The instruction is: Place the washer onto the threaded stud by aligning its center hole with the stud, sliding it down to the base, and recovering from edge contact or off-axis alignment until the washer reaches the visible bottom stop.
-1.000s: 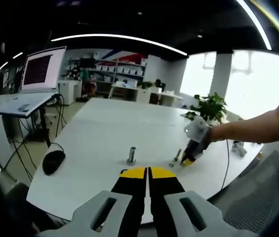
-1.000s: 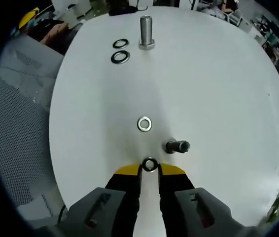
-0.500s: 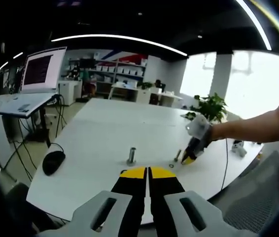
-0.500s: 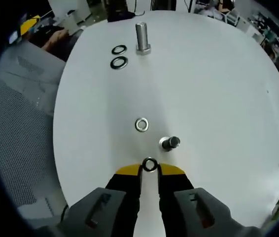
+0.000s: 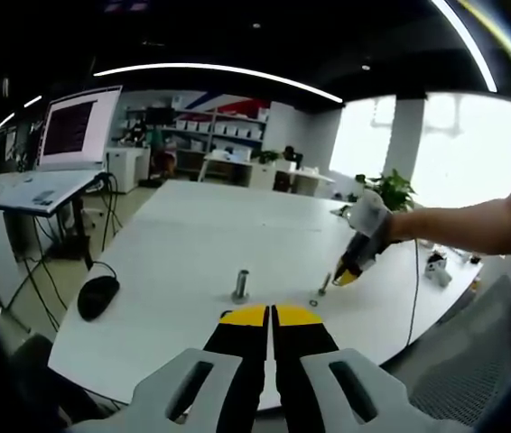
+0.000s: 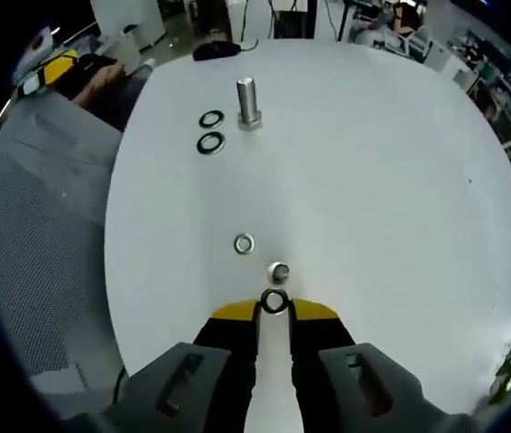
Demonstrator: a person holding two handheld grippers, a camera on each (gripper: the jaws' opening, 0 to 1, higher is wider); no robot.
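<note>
In the right gripper view my right gripper (image 6: pixel 274 305) is shut on a small steel washer (image 6: pixel 274 301), held over the white table (image 6: pixel 373 162). Just beyond its tips stands a threaded stud (image 6: pixel 279 271), seen almost end-on, with a loose washer (image 6: pixel 244 244) lying to its left. In the left gripper view my left gripper (image 5: pixel 271 316) is shut on nothing, low over the table's near edge. The right gripper (image 5: pixel 348 271) comes in from the right there, tips just above the small stud (image 5: pixel 325 283); a washer (image 5: pixel 313 301) lies beside it.
A larger bolt (image 6: pixel 247 101) stands farther off with two dark washers (image 6: pixel 210 131) beside it; the same bolt (image 5: pixel 240 285) is in the left gripper view. A black mouse (image 5: pixel 98 295) lies at the table's left edge. A mesh chair (image 6: pixel 39 216) borders the table.
The right gripper has lifted with the washer and moved over the small stud, which now appears end-on. The left gripper has not moved.
</note>
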